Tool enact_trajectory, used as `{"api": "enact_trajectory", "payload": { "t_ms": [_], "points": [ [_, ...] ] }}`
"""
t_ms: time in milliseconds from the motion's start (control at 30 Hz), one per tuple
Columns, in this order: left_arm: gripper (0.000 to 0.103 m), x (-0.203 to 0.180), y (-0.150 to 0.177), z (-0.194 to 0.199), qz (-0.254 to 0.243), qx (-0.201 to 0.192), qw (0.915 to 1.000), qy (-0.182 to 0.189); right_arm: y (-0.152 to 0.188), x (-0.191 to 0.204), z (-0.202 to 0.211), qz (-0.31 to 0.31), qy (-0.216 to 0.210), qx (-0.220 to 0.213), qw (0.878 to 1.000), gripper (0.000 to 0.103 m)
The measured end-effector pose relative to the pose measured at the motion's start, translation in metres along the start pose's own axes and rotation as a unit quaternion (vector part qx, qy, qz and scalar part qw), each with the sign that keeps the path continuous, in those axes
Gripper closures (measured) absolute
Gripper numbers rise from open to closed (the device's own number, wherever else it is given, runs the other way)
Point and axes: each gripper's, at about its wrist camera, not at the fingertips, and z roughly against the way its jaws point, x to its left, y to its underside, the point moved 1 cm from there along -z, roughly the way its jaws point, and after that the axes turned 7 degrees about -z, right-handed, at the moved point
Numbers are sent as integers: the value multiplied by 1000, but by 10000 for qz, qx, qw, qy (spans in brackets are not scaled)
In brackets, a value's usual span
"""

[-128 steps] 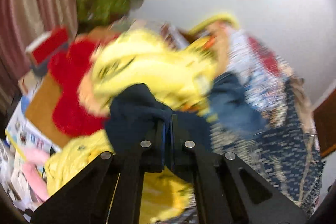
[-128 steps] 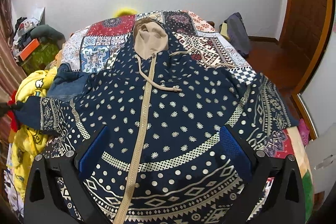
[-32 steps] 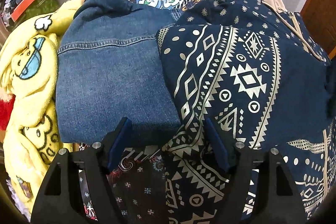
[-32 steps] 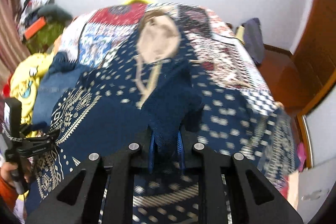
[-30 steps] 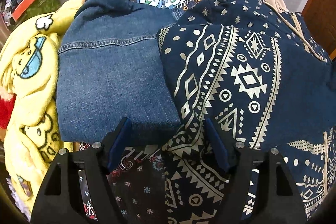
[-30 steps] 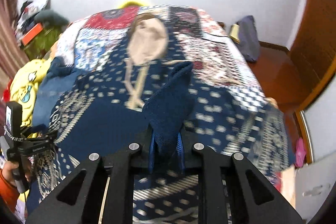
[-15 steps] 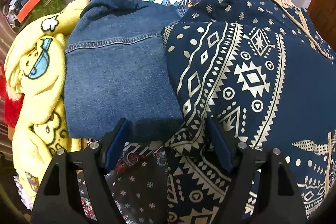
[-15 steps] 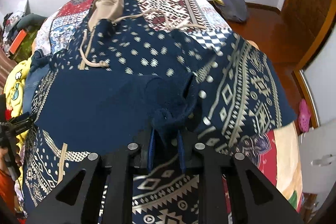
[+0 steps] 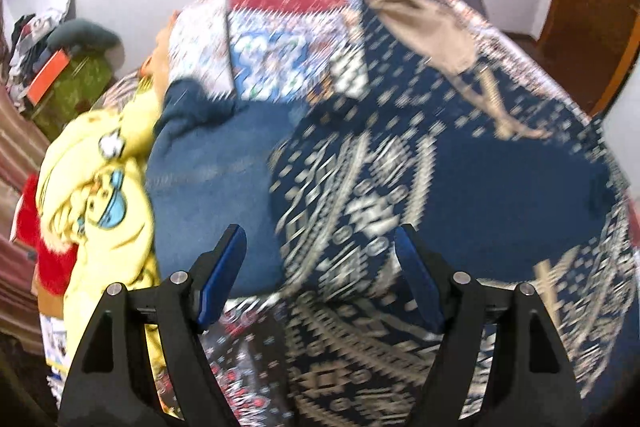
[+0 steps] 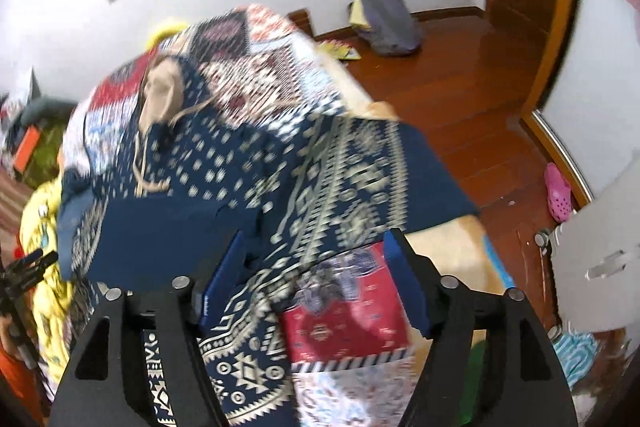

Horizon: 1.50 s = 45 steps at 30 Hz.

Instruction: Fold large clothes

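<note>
A large navy hooded garment with cream dots and geometric bands (image 9: 460, 167) lies spread on the bed, its tan hood (image 9: 424, 23) at the far end. Both sleeves are folded in across its front, showing plain navy lining (image 10: 172, 231). My left gripper (image 9: 320, 267) is open and empty above the garment's left edge. My right gripper (image 10: 316, 283) is open and empty over its right lower part (image 10: 344, 187). Both views are blurred by motion.
Folded blue jeans (image 9: 212, 187) and a yellow cartoon blanket (image 9: 100, 195) lie left of the garment on the patchwork bedspread (image 9: 272, 39). A wooden floor (image 10: 460, 87) with a grey bag (image 10: 388, 19) and a pink shoe (image 10: 558, 193) is to the right.
My right gripper has let go of the navy sleeve, opened and pulled back. The sleeve now lies folded across the garment. My left gripper has lifted back, still open.
</note>
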Motion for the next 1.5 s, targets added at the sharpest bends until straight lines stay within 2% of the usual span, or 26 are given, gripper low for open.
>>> {"api": "enact_trajectory", "payload": {
  "t_ms": [100, 233, 367, 433, 533, 700, 800, 833, 867, 900, 933, 967, 1100, 1233, 1367, 1500],
  "points": [
    [23, -20, -12, 3, -34, -136, 9997, 222, -7, -15, -9, -273, -14, 28, 9996, 30],
    [23, -45, -23, -6, -51, -128, 9986, 516, -8, -46, -41, -715, 73, 310, 9969, 30],
    [23, -71, -25, -19, -184, 1, 9973, 708, -5, -78, -88, -1558, -332, 866, 9834, 30],
    [23, -81, -26, -25, -309, 33, 9969, 728, -3, -86, -100, -1871, -501, 944, 9765, 29],
    [23, -90, -25, -32, -423, 74, 9966, 708, -8, -91, -113, -2101, -543, 825, 9727, 27],
    [23, -95, -22, -41, -499, 94, 9970, 591, -24, -92, -132, -2066, -203, 557, 9766, 27],
    [23, -95, -20, -46, -456, 122, 9973, 563, -32, -94, -137, -2126, -85, 373, 9764, 35],
    [23, -94, -19, -48, -442, 124, 9974, 553, -35, -92, -136, -2091, -48, 275, 9775, 49],
    [23, -94, -18, -49, -419, 120, 9976, 537, -36, -92, -132, -2057, -73, 206, 9784, 67],
    [23, -93, -17, -49, -413, 122, 9977, 523, -37, -87, -128, -1955, -37, 99, 9806, 75],
    [23, -93, -17, -49, -415, 121, 9978, 506, -39, -79, -120, -1732, 100, -46, 9848, 90],
    [23, -92, -16, -48, -419, 107, 9979, 475, -40, -73, -114, -1540, 151, -133, 9879, 94],
    [23, -89, -13, -37, -439, -1, 9981, 421, -41, -46, -77, -924, 190, -625, 9936, 94],
    [23, -83, -10, -21, -402, -135, 9983, 395, -47, -10, -27, -412, -130, -1082, 9932, 95],
    [23, -71, -6, -1, -263, -294, 9981, 469, -49, 33, 7, 110, -511, -1293, 9902, 95],
    [23, -63, 1, 16, -304, -419, 9976, 457, -32, 85, 28, 700, -958, -1386, 9832, 95]
  ]
}}
